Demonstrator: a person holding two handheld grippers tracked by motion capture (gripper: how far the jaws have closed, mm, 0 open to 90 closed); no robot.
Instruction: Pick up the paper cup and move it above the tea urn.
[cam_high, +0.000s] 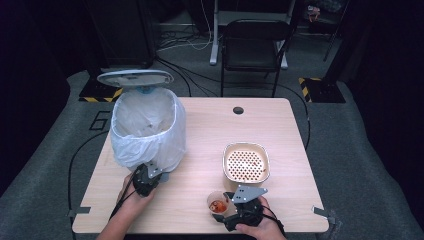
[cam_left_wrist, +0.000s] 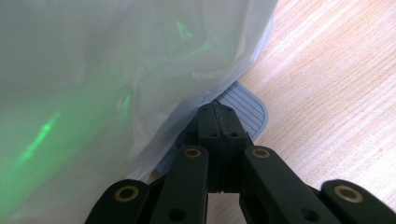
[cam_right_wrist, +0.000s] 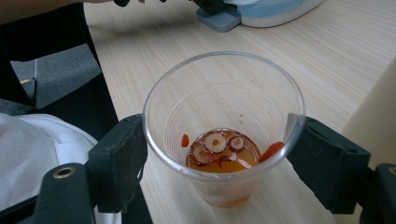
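Cup clamped at the near edge, pedal under the other gripper

Right gripper (cam_high: 231, 204) pinches a clear plastic cup (cam_right_wrist: 223, 126) between its jaws, upright, close to the table's (cam_high: 280, 125) near edge; amber liquid, sliced rounds and red bits sit in its bottom. Just beyond stands a cream strainer bowl (cam_high: 246, 161) with orange residue. Bare wood lies between cup and bin. Left gripper (cam_left_wrist: 217, 122), jaws pressed together, rests at the grey pedal (cam_left_wrist: 247, 109) of the bag-lined bin (cam_high: 147, 125), lid up.
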